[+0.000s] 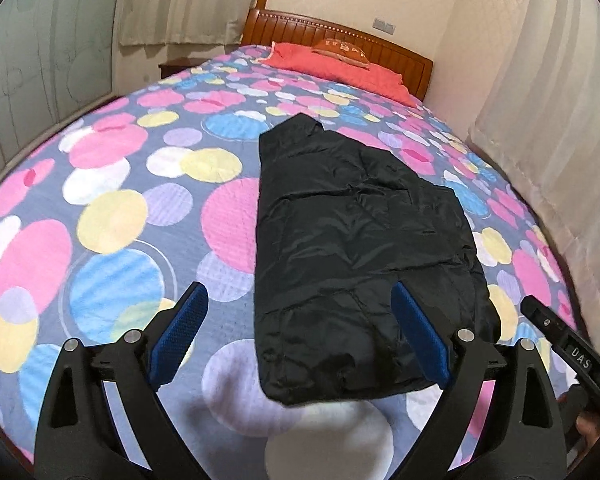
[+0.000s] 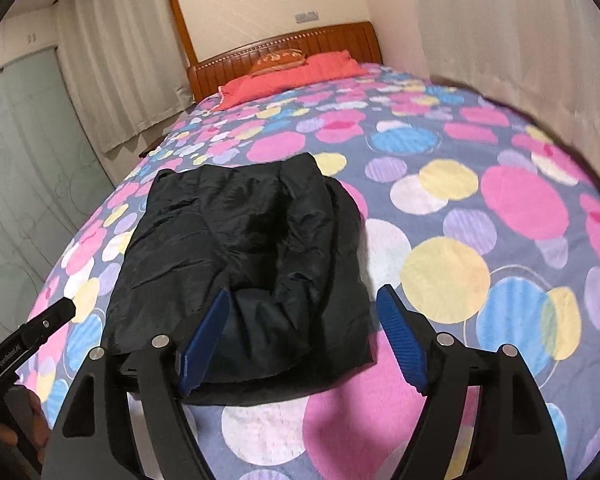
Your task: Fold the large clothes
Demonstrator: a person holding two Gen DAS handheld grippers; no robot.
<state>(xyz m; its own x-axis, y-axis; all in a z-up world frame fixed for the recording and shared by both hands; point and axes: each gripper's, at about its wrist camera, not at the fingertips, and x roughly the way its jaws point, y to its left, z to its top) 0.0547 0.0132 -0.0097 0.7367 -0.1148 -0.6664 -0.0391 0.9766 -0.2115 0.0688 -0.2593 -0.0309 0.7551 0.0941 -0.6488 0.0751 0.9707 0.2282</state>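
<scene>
A black puffy jacket lies folded into a long narrow bundle on the bed's dotted quilt. My left gripper hovers over the jacket's near end. It is open, blue pads wide apart, with nothing pressed between them. In the right wrist view the jacket fills the middle left. My right gripper hangs open above its near right corner, and the pads do not touch the cloth. Each gripper shows in the other's view: the right gripper at the right edge, the left gripper at the left edge.
A red pillow and a wooden headboard stand at the bed's far end. Curtains hang close along one side of the bed. Frosted glass doors are on the other side. The quilt spreads wide around the jacket.
</scene>
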